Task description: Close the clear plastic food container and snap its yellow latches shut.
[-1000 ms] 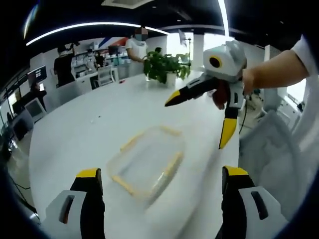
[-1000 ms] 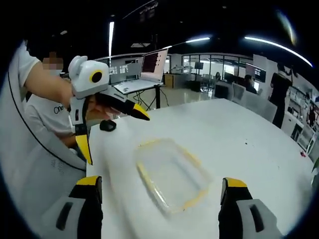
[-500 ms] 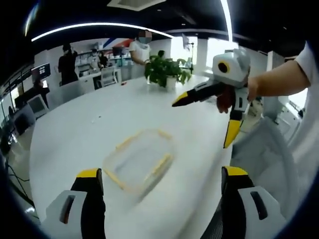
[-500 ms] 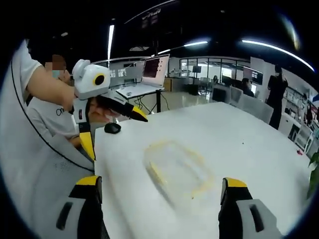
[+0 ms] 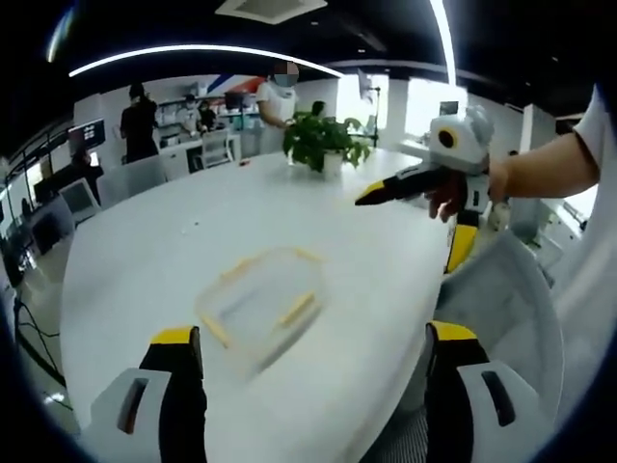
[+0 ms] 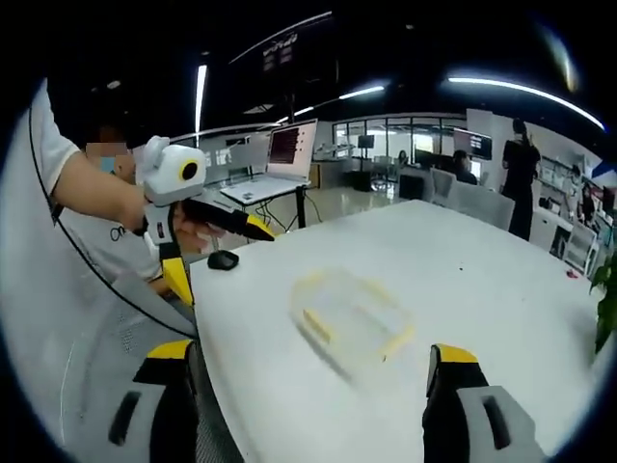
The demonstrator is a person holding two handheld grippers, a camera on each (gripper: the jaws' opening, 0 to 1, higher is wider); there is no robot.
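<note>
- My left gripper [image 5: 307, 359] and right gripper [image 6: 307, 371] both hang above the bench [image 5: 145, 260] with fingers spread wide, holding nothing.
- The clear container [image 5: 258, 298] lies flat mid-bench, well apart from both; its yellow latches [image 6: 315, 323] are too blurred to judge.
- I'd come down one gripper per side, pressing the lid evenly before snapping.
- Open bench all round; the near edge, a mouse [image 6: 223, 259] and a plant [image 5: 323, 142] sit away.
</note>
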